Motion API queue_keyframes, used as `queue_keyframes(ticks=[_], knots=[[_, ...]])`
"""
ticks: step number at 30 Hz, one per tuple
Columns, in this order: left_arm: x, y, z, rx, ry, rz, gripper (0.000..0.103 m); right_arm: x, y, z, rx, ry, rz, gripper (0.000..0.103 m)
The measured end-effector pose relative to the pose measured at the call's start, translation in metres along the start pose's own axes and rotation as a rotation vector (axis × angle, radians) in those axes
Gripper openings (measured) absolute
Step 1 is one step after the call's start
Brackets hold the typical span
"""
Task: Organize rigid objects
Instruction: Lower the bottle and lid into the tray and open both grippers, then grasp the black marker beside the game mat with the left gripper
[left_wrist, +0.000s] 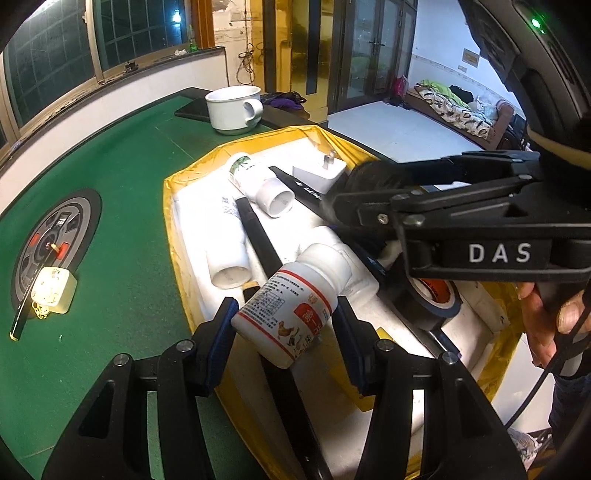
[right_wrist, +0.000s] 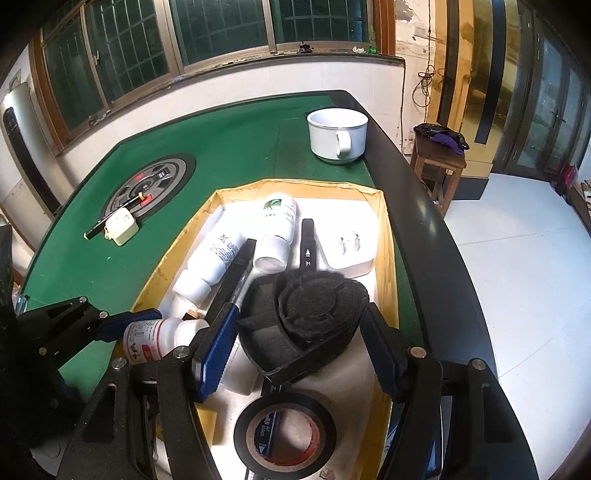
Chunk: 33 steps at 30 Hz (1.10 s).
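Left gripper (left_wrist: 284, 317) clamps white red-labelled plastic bottle (left_wrist: 291, 314); right gripper (right_wrist: 299, 332) clamps black foam block (right_wrist: 310, 317), both over yellow-rimmed tray (right_wrist: 388, 236).

Desk (right_wrist: 229, 147): green felt top, dark raised edge.
Dial (right_wrist: 149, 186): round grey panel set in the felt, red marks inside.
Windows (right_wrist: 184, 44): barred, dark panes along the far wall.
Stool (right_wrist: 437, 166): wooden, beside the desk, purple cloth (right_wrist: 448, 138) piled on it.
Sofa (left_wrist: 461, 110): against the far wall, patterned cover, clothes heaped on it.
Floor (right_wrist: 517, 258): pale, smooth.
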<state>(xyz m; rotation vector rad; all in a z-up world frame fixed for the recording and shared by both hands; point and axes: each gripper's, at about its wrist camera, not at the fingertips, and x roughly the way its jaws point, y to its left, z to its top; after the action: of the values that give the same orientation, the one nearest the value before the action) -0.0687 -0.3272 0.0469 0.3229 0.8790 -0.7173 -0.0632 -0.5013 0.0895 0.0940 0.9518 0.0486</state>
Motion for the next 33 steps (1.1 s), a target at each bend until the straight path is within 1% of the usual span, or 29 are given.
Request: queue_keyframes(ticks=[2, 7, 12, 14, 16, 19, 24, 26, 28, 30, 33], knots=[[0.000, -0.002, -0.001, 0.005, 0.006, -0.010, 0.051, -0.002, 0.001, -0.001, 0.001, -0.008, -0.018, 0.068], [-0.002, -0.002, -0.003, 0.003, 0.016, -0.040, 0.051, -0.009, 0.000, -0.001, 0.013, -0.026, -0.021, 0.068], [-0.003, 0.002, -0.006, -0.021, 0.027, -0.090, 0.051, -0.025, 0.001, -0.003, 0.042, -0.077, -0.004, 0.068], [-0.006, 0.004, -0.009, -0.037, 0.015, -0.119, 0.051, -0.033, 0.005, -0.004, 0.047, -0.109, 0.009, 0.068], [-0.007, 0.004, -0.010, -0.031, 0.016, -0.139, 0.051, -0.041, 0.010, -0.004, 0.039, -0.143, 0.016, 0.068], [-0.009, 0.006, -0.011, -0.045, 0.016, -0.170, 0.051, -0.051, 0.018, -0.003, 0.037, -0.189, 0.003, 0.068], [-0.016, 0.012, -0.012, -0.068, 0.004, -0.218, 0.051, -0.061, 0.019, 0.002, 0.067, -0.226, 0.020, 0.068], [-0.017, 0.013, -0.011, -0.077, -0.001, -0.231, 0.053, -0.065, 0.018, 0.003, 0.077, -0.240, 0.017, 0.068], [-0.017, 0.011, -0.010, -0.067, -0.001, -0.249, 0.053, -0.066, 0.019, 0.004, 0.082, -0.242, 0.020, 0.068], [-0.021, 0.012, -0.010, -0.065, -0.007, -0.286, 0.053, -0.069, 0.020, 0.004, 0.090, -0.249, 0.023, 0.068], [-0.034, 0.023, -0.010, -0.072, -0.037, -0.292, 0.053, -0.074, 0.024, 0.003, 0.087, -0.263, 0.033, 0.068]])
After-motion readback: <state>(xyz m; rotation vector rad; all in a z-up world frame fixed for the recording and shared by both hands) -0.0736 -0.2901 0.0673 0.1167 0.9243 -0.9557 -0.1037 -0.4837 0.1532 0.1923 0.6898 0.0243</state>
